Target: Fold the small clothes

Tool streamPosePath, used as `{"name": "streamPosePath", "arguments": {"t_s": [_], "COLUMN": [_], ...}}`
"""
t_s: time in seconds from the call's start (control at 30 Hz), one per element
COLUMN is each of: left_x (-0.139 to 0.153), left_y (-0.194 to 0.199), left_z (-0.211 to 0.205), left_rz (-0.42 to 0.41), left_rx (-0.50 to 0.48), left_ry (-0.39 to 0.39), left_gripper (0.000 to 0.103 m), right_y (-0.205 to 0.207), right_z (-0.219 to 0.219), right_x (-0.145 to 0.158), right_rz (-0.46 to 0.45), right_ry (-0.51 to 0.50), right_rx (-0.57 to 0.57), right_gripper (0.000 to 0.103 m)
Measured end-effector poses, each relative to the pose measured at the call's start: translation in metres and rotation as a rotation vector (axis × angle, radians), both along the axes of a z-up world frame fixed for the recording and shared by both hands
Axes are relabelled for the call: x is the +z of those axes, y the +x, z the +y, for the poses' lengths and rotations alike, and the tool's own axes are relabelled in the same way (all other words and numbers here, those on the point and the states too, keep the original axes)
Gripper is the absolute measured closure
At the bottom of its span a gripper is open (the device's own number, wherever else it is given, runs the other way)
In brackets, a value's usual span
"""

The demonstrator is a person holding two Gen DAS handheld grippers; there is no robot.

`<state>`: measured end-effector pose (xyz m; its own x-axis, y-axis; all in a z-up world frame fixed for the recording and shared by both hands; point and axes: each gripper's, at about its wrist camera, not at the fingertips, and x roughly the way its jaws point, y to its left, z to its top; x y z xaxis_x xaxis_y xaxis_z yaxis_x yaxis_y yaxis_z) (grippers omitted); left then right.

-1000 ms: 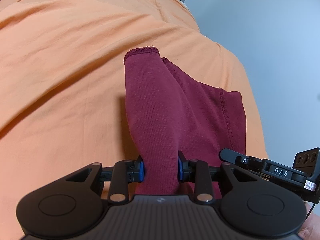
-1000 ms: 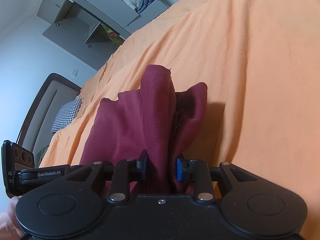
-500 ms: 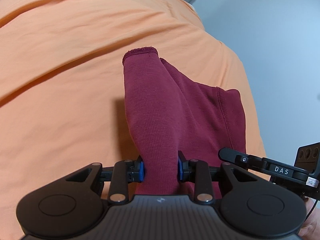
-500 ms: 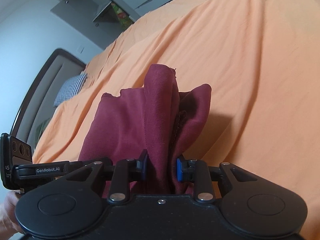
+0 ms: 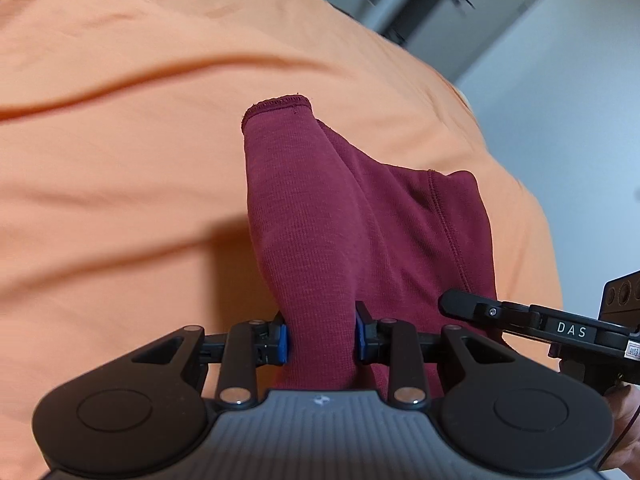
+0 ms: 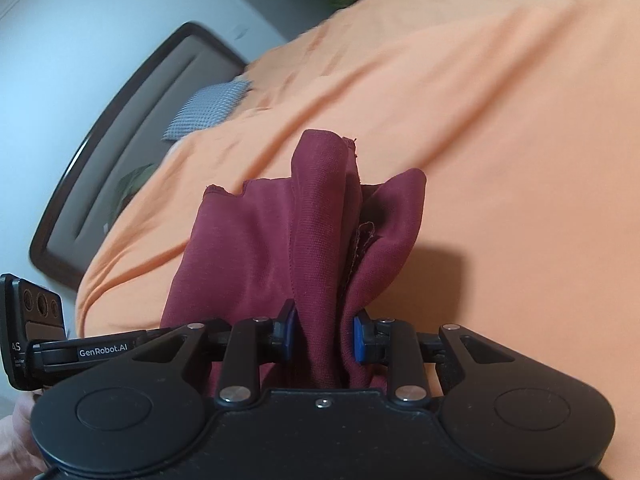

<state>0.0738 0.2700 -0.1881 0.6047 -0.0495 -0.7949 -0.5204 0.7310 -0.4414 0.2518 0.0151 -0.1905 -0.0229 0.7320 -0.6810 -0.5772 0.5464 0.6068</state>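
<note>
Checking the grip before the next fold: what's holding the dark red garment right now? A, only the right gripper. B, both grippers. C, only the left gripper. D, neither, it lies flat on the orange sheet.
B: the left gripper and the right gripper each pinch a bunch of the dark red garment.

Bed under a rumpled orange sheet (image 5: 160, 168), checked pillow (image 6: 208, 110) by the headboard (image 6: 132, 120).

Home bedroom. Orange sheet (image 6: 500, 128) covers a bed that fills most of both views. Dark padded headboard (image 6: 132, 136) sits far left of the right tongs, with a checked pillow (image 6: 208, 108) against it. Grey wardrobe (image 5: 460, 12), blurred, stands beyond the bed, up and right of the left tongs. Plain pale walls.
</note>
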Motion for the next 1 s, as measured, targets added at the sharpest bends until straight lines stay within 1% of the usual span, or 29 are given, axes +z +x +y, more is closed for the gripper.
{"name": "streamPosePath", "arguments": {"t_s": [0.07, 0.2, 0.33, 0.43, 0.5, 0.53, 0.57, 0.6, 0.63, 0.67, 0.7, 0.73, 0.77, 0.87, 0.93, 1.0], "left_x": [0.009, 0.025, 0.034, 0.03, 0.013, -0.001, -0.02, -0.047, -0.075, -0.09, -0.092, -0.089, -0.087, -0.094, -0.099, -0.098], "left_y": [-0.007, -0.025, -0.046, -0.061, -0.066, -0.07, -0.081, -0.075, -0.07, -0.072, -0.075, -0.075, -0.074, -0.079, -0.087, -0.088], "left_z": [0.026, 0.074, 0.108, 0.125, 0.132, 0.137, 0.139, 0.141, 0.145, 0.148, 0.149, 0.149, 0.148, 0.152, 0.16, 0.163], "left_rz": [-0.014, -0.03, -0.032, -0.034, -0.036, -0.033, -0.021, 0.015, 0.084, 0.098, 0.057, 0.043, 0.04, 0.024, 0.02, 0.02], "left_rx": [0.044, 0.126, 0.191, 0.223, 0.233, 0.236, 0.232, 0.223, 0.237, 0.285, 0.317, 0.304, 0.287, 0.284, 0.289, 0.301], "left_ry": [0.027, 0.076, 0.102, 0.104, 0.111, 0.108, 0.11, 0.116, 0.077, 0.014, -0.005, 0.012, 0.027, -0.016, -0.042, -0.053], "left_gripper": [0.071, 0.071, 0.071, 0.071, 0.069, 0.067, 0.064, 0.063, 0.063, 0.063, 0.063, 0.063, 0.063, 0.06, 0.057, 0.054], "right_y": [0.004, -0.004, -0.012, -0.019, -0.02, -0.021, -0.018, -0.017, -0.015, -0.015, -0.017, -0.017, -0.016, -0.014, -0.014, -0.012], "right_z": [0.039, 0.111, 0.167, 0.198, 0.215, 0.22, 0.227, 0.228, 0.234, 0.238, 0.239, 0.241, 0.24, 0.227, 0.228, 0.239], "right_x": [0.004, 0.018, 0.023, 0.019, 0.008, -0.004, -0.022, -0.049, -0.077, -0.093, -0.097, -0.095, -0.095, -0.1, -0.098, -0.096], "right_rz": [-0.011, -0.029, -0.032, -0.025, -0.017, -0.011, 0.0, 0.017, 0.057, 0.083, 0.065, 0.05, 0.055, 0.099, 0.088, 0.075], "right_ry": [0.023, 0.064, 0.087, 0.089, 0.089, 0.092, 0.086, 0.03, -0.065, -0.095, -0.08, -0.071, -0.061, -0.048, -0.057, -0.073], "right_rx": [0.041, 0.125, 0.2, 0.243, 0.265, 0.272, 0.276, 0.285, 0.285, 0.284, 0.284, 0.286, 0.287, 0.272, 0.287, 0.295], "right_gripper": [0.074, 0.074, 0.074, 0.074, 0.074, 0.073, 0.072, 0.071, 0.071, 0.071, 0.071, 0.071, 0.071, 0.069, 0.068, 0.068]}}
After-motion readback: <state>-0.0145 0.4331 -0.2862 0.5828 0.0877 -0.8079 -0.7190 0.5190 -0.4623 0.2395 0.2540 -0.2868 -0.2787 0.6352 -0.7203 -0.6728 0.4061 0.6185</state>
